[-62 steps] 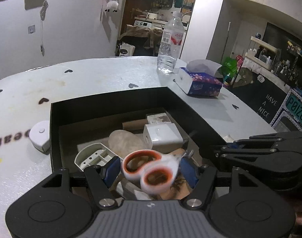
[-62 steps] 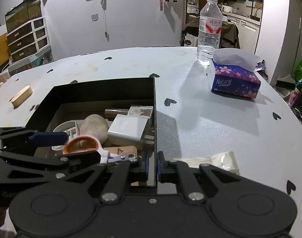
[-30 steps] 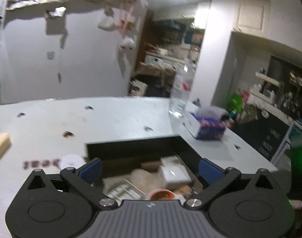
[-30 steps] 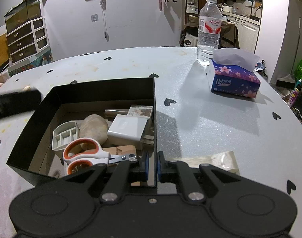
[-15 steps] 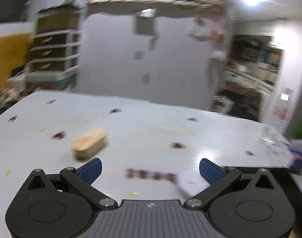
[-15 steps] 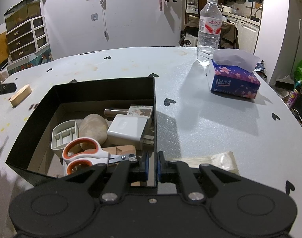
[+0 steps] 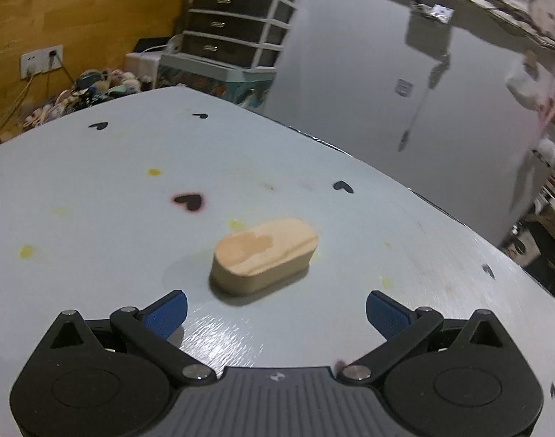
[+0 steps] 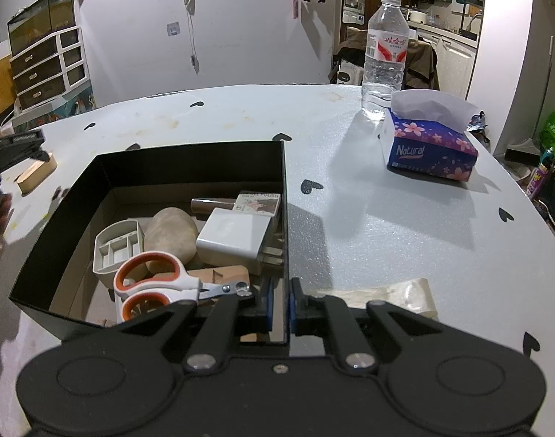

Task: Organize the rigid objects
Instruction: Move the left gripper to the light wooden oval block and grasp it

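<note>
Left gripper (image 7: 275,307): jaws spread wide, bare table (image 7: 95,218) between them; only the wooden block (image 7: 265,256) lies ahead, clear table on every side of it. Black box (image 8: 190,160): floor crowded with scissors (image 8: 150,284), stone (image 8: 171,235), white charger (image 8: 233,238) and grey tray (image 8: 119,245); far strip free. Right gripper (image 8: 280,304) clamps the box's right wall. Right of the box, open table up to the tissue box (image 8: 430,149) and bottle (image 8: 384,54); a clear wrapper (image 8: 386,295) lies flat near the gripper.

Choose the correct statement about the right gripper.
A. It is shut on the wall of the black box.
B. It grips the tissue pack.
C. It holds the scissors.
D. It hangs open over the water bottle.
A: the right gripper has its fingers pinched on the near right wall of the black box, with the scissors lying loose inside.
</note>
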`<state>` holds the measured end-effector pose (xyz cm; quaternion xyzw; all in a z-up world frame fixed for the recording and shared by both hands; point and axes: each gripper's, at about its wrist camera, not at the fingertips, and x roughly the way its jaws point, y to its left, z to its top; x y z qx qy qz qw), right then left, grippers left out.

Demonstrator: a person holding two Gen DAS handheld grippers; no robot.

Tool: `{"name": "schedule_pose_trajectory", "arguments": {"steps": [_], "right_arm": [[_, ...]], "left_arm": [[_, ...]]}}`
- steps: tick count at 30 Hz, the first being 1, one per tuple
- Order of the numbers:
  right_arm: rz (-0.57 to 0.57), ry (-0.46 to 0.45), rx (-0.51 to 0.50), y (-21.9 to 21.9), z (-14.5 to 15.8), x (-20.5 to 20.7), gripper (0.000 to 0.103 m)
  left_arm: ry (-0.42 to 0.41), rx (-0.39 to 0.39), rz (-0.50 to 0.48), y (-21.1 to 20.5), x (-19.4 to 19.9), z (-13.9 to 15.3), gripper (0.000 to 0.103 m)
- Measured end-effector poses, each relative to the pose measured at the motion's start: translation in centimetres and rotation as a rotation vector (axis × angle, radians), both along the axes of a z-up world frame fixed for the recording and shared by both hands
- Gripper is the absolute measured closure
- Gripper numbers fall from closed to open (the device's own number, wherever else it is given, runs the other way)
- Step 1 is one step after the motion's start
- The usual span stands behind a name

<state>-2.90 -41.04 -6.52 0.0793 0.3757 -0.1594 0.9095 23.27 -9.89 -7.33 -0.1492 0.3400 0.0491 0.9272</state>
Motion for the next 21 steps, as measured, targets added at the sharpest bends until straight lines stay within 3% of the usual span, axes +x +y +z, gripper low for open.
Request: {"name": "schedule_pose_trajectory", "arguments": {"steps": [6, 14, 19, 21], "right_arm": [[0.002, 0.0, 0.008, -0.2, -0.1, 0.0, 0.094], [0.002, 0.014, 0.005, -0.1, -0.2, 0.4, 0.094], [0.002, 0.015, 0.005, -0.1, -0.2, 0.4, 0.094], [0.002, 0.014, 0.005, -0.1, -0.2, 0.4, 0.094]], "left_arm": [[0.041, -0.015, 0.099, -0.5, 2.9, -0.8, 0.0], [0.025, 0.033, 0.187, -0.8, 4.5, -0.9, 0.001], [0.003, 0.08, 0.168, -1.2, 4.9, -1.0, 0.021], [-0.001, 0.085, 0.158, -1.2, 4.9, -1.1, 0.021]]}}
